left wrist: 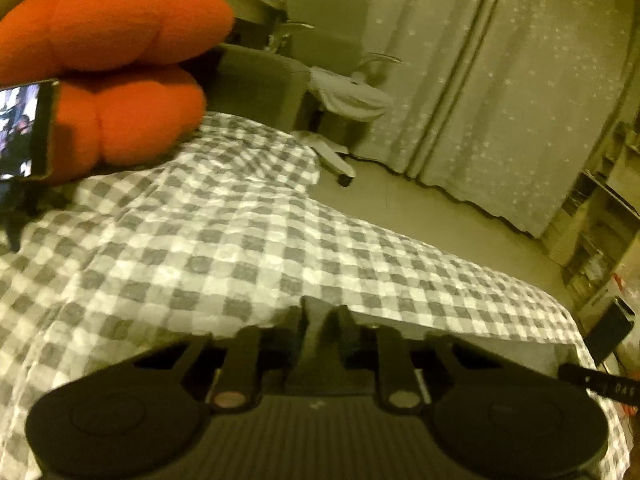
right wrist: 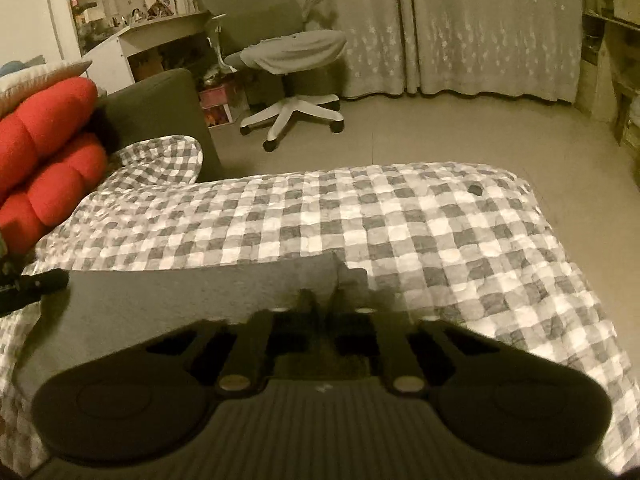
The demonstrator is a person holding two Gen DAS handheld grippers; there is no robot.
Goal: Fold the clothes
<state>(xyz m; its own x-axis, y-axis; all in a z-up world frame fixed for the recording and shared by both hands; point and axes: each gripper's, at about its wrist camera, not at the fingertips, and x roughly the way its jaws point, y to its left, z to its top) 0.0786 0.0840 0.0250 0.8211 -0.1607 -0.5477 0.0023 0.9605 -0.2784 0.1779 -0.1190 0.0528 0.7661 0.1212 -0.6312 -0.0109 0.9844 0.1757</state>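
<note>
- The bed [right wrist: 360, 216] is the biggest thing. A checked cover of grey and white squares lies over it, a bit wrinkled.
- The floor [right wrist: 440, 132] behind the bed is bare and pale.
- 2 long curtains [right wrist: 460, 28] with small stars hang at the back of the room.
- A swivel chair [right wrist: 292, 56] stands on the floor past the bed, near the curtains. It has a white base with wheels, and a light cloth lies on its seat.
- A red cushion [left wrist: 108, 68] sits at the far left end of the bed. It is puffy, with round lumps.
- The grey cloth [right wrist: 180, 300] is the thing to fold. It lies flat on the near part of the bed, right in front of both claws. Its far edge runs straight across the checked cover.
- The right claw [right wrist: 323, 300] points down at the bed. Its 2 fingers are pressed together and pinch the edge of the grey cloth at its right corner.
- The left claw [left wrist: 322, 316] also points down. Its fingers are nearly together, with a strip of the grey cloth nipped between them.
- A phone [left wrist: 24, 132] with a lit screen leans on the red cushion.
</note>
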